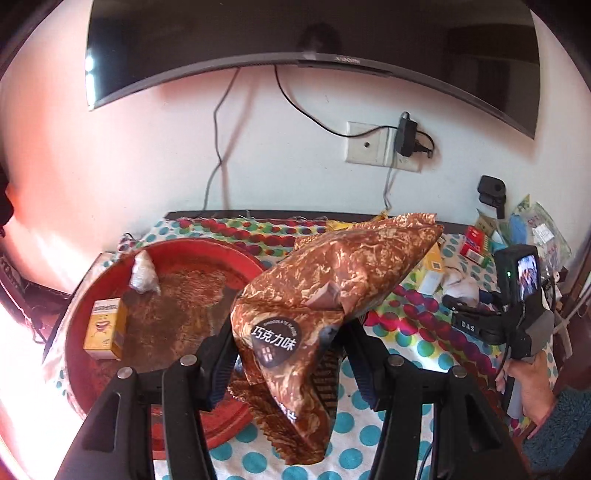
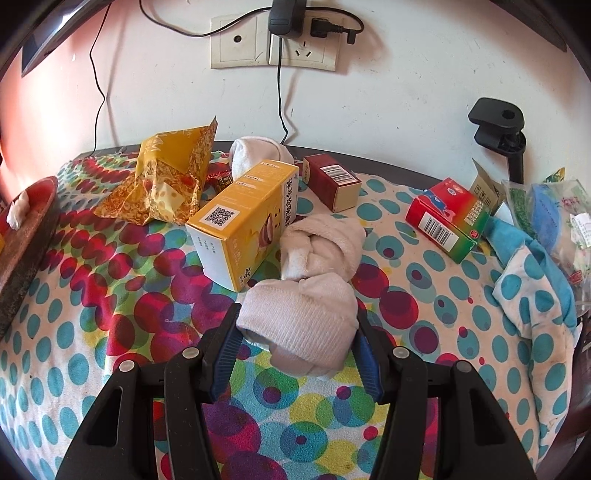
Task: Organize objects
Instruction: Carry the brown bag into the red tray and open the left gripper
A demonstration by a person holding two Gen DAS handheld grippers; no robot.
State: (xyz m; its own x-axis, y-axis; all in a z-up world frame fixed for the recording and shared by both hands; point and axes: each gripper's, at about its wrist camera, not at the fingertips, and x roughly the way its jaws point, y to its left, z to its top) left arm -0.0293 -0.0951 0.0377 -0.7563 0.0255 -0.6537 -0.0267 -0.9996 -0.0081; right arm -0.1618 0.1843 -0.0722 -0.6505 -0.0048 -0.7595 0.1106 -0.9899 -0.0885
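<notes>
A: Dotted cloth (image 2: 122,332) runs to the wall; what occupies the left edge?
B: Red tray (image 1: 207,254) there, a small box (image 1: 105,328) inside; bare cloth lies in front.
A: Left gripper (image 1: 288,343)?
B: Pinching a brown snack bag (image 1: 332,288), long axis slanting up-right, above the tray's rim.
A: Right gripper (image 2: 297,332)?
B: Clamped on a rolled sock (image 2: 299,317) lying crosswise on the cloth.

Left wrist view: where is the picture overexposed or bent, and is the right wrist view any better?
Left wrist view: the left edge burns out to pink-white beside the red tray, the television bows with fisheye distortion, and the brown snack bag stays sharp. Right wrist view: even light, the white sock roll sharp, only the corners dark.
</notes>
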